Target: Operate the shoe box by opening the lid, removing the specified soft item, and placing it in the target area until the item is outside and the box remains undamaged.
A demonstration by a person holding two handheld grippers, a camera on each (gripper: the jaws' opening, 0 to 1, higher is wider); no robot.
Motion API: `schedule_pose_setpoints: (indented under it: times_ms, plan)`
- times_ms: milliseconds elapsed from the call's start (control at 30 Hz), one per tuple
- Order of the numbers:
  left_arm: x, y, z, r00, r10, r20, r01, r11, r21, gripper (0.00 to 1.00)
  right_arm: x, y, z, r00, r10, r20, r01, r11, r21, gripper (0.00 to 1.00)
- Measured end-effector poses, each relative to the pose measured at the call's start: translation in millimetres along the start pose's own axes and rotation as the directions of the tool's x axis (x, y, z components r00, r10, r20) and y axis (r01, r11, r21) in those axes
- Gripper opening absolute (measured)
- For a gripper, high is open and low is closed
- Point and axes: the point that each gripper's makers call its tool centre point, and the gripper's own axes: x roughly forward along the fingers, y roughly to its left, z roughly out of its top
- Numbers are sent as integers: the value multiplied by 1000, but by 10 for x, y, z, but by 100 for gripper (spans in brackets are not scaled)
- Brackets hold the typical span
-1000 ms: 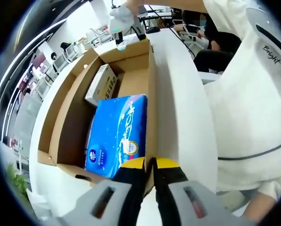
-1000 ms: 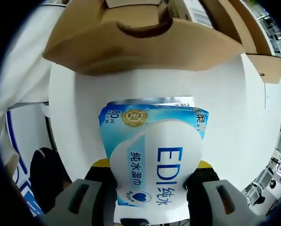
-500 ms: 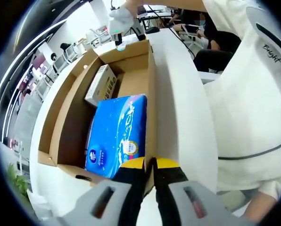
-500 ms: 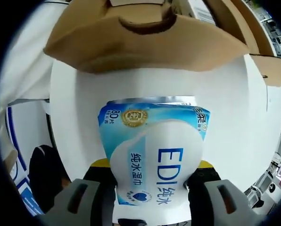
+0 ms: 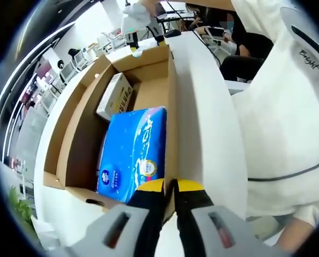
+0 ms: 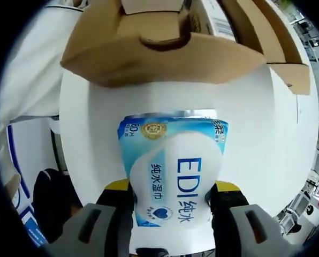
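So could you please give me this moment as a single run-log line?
left gripper: shut on box wall | right gripper: shut on wipes pack, outside box, over white table | blue pack in box

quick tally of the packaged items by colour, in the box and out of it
Blue packs: 2, the large blue pack lying in the cardboard box and the wet wipes pack held by the right gripper over the white table
White and tan cartons: 1, the small carton in the box
Total: 3
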Motion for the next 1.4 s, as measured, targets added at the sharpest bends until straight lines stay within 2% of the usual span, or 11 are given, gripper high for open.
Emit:
schedule_pose_setpoints:
  times_ms: [333,533,700,833,1000,1067,1133,1200,1267,1300,1400]
  plan:
    - [0,-10,1,1000,8,-3,-8,1000,5,6,-144,2,2,999,-44,15,43,999,18,55]
    - [-2,3,-2,1000,5,-1,-5,1000,6,6,-296,-20,47,995,-57,80,54,998,35,53]
    - [-2,12,-6,1000,3,-1,-3,1000,5,6,-441,-42,244,970,-83,229,69,995,68,53]
    - [0,14,-6,1000,6,-4,-6,1000,5,6,-459,-72,240,957,-103,271,79,992,98,51]
    - [-1,17,-6,1000,4,-4,-4,1000,1,6,-622,-130,444,873,-161,460,60,972,226,50]
    - [-1,18,-6,1000,5,-3,-5,1000,1,6,-707,-202,445,842,-211,496,73,957,281,48]
    - [-1,17,-6,1000,4,-4,-4,1000,4,6,-815,-260,511,778,-256,574,83,947,310,48]
    - [-1,17,-8,1000,2,-8,-2,1000,3,6,-874,-252,545,737,-267,621,25,929,369,47]
    - [0,16,-9,1000,2,-10,-1,1000,3,6,-883,-229,544,726,-245,642,-35,920,390,44]
    - [0,17,-10,1000,2,-10,-2,1000,3,6,-882,-246,549,710,-254,657,-29,921,388,43]
    - [-2,15,-11,1000,6,-7,-6,1000,4,6,-836,-245,520,696,-266,667,-32,916,399,43]
